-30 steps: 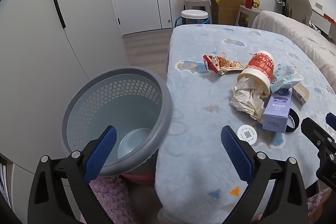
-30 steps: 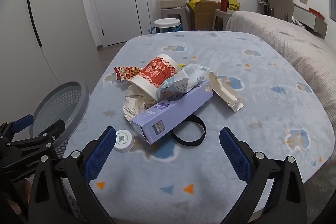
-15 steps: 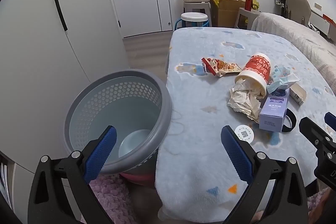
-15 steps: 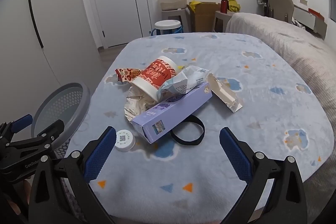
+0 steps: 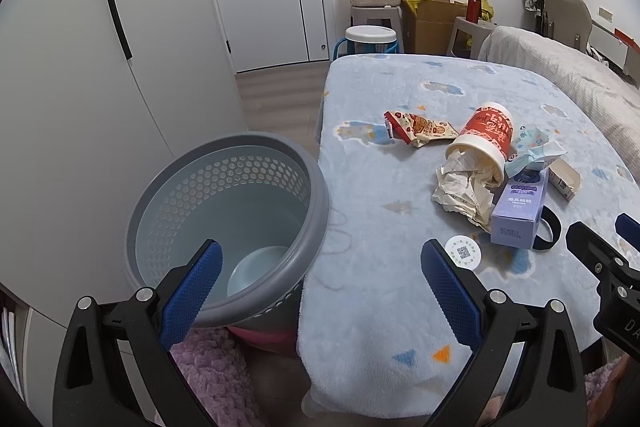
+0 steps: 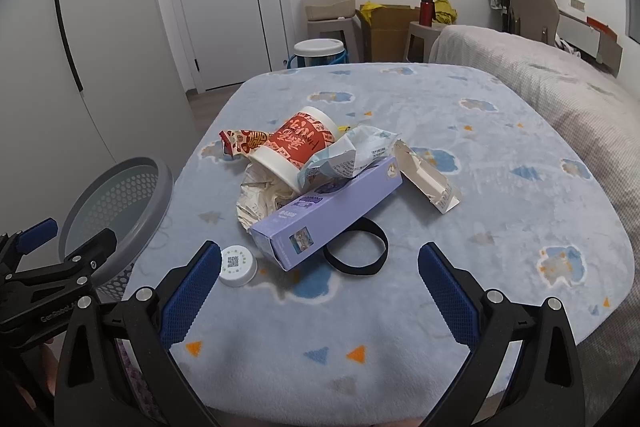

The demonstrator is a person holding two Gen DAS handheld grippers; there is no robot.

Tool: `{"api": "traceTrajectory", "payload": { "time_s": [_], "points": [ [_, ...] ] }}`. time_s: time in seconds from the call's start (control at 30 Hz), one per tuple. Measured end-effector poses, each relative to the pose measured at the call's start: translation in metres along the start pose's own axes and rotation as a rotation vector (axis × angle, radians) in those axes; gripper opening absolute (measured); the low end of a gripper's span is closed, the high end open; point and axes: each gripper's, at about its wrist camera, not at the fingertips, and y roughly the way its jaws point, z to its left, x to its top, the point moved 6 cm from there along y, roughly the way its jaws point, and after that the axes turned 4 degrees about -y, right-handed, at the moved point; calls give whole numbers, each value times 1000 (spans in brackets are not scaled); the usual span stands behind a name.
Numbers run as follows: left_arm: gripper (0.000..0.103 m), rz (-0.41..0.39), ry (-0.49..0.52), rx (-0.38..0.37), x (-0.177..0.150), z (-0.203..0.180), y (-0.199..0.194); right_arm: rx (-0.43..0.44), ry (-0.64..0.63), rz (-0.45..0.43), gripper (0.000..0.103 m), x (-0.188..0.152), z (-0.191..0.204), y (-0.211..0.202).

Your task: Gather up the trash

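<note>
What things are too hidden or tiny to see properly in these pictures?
- Left wrist view: part of the trash basket floor is hidden behind its near rim and the left gripper finger.
- Right wrist view: most of the crumpled paper lies under the red cup and the purple box.
- Right wrist view: the black band runs partly under that box.
- Both views: the print on the white cap is too small to read.
</note>
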Motion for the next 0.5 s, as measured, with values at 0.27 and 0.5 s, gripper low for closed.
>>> {"api": "traceTrajectory", "payload": {
  "time_s": [0.27, 0.5],
  "points": [
    [95, -2, 1, 0, 0, -1, 0, 1, 0, 0, 97, 0, -1, 0],
    [95, -4, -1, 2, 0, 0, 0, 2, 0, 1, 97, 0, 0, 0]
  ]
}}
